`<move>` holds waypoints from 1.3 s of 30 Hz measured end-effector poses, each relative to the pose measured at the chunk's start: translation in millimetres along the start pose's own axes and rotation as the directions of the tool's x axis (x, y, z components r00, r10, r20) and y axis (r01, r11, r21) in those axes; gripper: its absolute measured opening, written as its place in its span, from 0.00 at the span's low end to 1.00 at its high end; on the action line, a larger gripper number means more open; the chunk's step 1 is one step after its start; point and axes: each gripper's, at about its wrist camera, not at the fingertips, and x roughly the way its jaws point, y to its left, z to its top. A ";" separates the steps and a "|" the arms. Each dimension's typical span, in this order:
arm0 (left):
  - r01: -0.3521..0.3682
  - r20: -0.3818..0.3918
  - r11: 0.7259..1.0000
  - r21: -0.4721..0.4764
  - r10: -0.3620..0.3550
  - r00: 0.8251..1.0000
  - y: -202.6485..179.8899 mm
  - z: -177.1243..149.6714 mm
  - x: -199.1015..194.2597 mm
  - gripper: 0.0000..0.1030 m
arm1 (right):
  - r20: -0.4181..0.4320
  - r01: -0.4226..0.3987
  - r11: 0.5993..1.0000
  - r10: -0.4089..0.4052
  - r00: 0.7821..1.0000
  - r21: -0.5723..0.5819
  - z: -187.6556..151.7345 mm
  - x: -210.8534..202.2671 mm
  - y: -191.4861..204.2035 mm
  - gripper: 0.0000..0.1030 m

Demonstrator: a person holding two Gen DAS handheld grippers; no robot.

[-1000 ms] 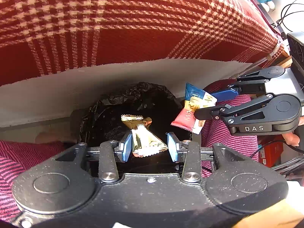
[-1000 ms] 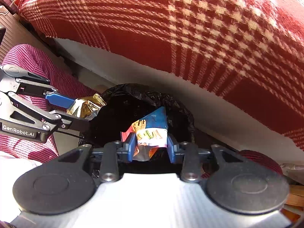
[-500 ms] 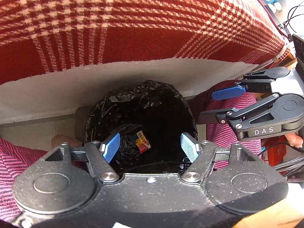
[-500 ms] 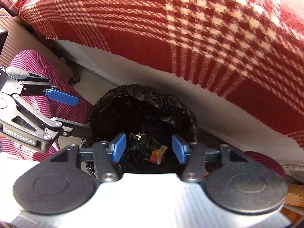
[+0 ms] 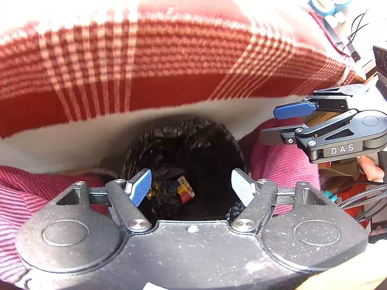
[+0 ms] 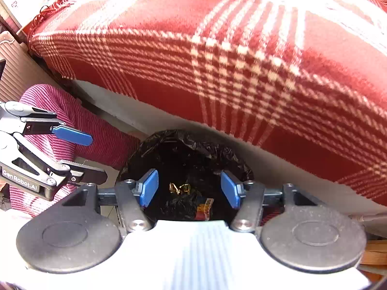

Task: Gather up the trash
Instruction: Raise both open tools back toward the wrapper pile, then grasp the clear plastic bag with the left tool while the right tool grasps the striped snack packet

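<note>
A second ago each tool pinched a wrapper over the bin (image 5: 183, 145); now both stand wide and empty, and both wrappers lie inside the bin on its black liner. Left of the bin, a knee in pink-striped cloth (image 5: 36, 188) shows beside the rim. The left tool (image 5: 191, 188) hovers right above the bin mouth, blue pads spread apart with nothing between them. Seen from the right wrist, the gold wrapper (image 6: 180, 188) it let go rests toward the left of the bin floor, and the red, blue and yellow wrapper (image 5: 183, 189) lies just right of it. The right tool (image 6: 189, 188) is likewise spread wide over the bin and has lifted back a little. Behind the bin hangs the red plaid blanket (image 5: 169, 60). I judge this pair of pieces delivered; whether more trash waits elsewhere cannot be told from here.
</note>
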 end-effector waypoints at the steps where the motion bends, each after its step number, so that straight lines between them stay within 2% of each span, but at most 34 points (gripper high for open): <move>1: 0.002 0.025 1.000 0.010 -0.003 1.000 -2.7 4.0 -9.2 0.70 | 0.030 -0.008 1.000 0.009 1.000 -0.005 2.6 -9.3 2.1 0.69; 5: -0.005 0.160 0.998 0.063 -0.005 0.987 -13.5 26.8 -50.7 0.74 | 0.176 -0.028 0.999 0.032 0.984 -0.023 18.2 -51.5 -2.9 0.78; 8: -0.049 0.299 0.994 0.101 0.016 0.954 -22.3 54.2 -82.1 0.82 | 0.287 -0.006 1.000 0.013 0.958 -0.024 39.8 -78.6 -5.8 0.83; 12: -0.123 0.451 0.986 0.113 0.059 0.890 -30.5 93.5 -101.0 0.87 | 0.398 0.054 0.998 -0.062 0.915 0.030 70.0 -94.7 -20.0 0.85; 14: -0.154 0.495 0.984 0.089 0.090 0.864 -28.8 114.8 -100.1 0.87 | 0.433 0.083 0.993 -0.109 0.895 0.078 84.0 -97.6 -34.6 0.85; 17: -0.179 0.515 0.984 0.016 0.145 0.845 -16.7 148.5 -95.1 0.87 | 0.458 0.122 0.983 -0.173 0.872 0.139 104.7 -94.1 -55.6 0.85; 18: -0.164 0.517 0.986 -0.012 0.147 0.844 -10.2 159.2 -93.2 0.87 | 0.459 0.133 0.978 -0.192 0.867 0.158 111.5 -91.4 -63.5 0.85; 21: -0.057 0.539 0.997 -0.058 0.080 0.839 4.6 188.8 -91.4 0.87 | 0.465 0.151 0.967 -0.232 0.855 0.204 132.1 -81.3 -86.9 0.85; 23: -0.010 0.561 0.997 -0.079 0.053 0.826 10.0 206.7 -91.6 0.87 | 0.463 0.149 0.963 -0.240 0.853 0.224 147.1 -73.2 -100.8 0.85; 26: 0.008 0.597 0.996 -0.093 0.050 0.800 10.8 236.2 -91.7 0.92 | 0.452 0.148 0.959 -0.246 0.858 0.242 169.6 -60.5 -118.1 0.85; 28: -0.010 0.596 0.997 -0.075 0.053 0.801 8.1 255.5 -84.6 0.93 | 0.440 0.156 0.956 -0.256 0.861 0.250 183.7 -51.2 -126.6 0.85; 32: -0.049 0.574 0.995 -0.092 0.093 0.814 5.9 285.4 -64.1 0.92 | 0.406 0.172 0.952 -0.266 0.874 0.252 206.1 -33.4 -140.4 0.85; 35: -0.055 0.552 0.993 -0.107 0.105 0.827 5.4 298.3 -48.5 0.76 | 0.379 0.181 0.949 -0.272 0.884 0.258 216.8 -19.4 -147.7 0.85; 37: -0.043 0.538 0.993 -0.107 0.094 0.838 5.7 304.1 -39.9 0.58 | 0.360 0.180 0.947 -0.271 0.893 0.266 221.7 -10.9 -152.0 0.85; 39: -0.014 0.536 0.995 -0.103 0.068 0.841 5.0 304.0 -33.6 0.54 | 0.341 0.172 0.947 -0.262 0.903 0.271 225.1 -3.0 -155.1 0.85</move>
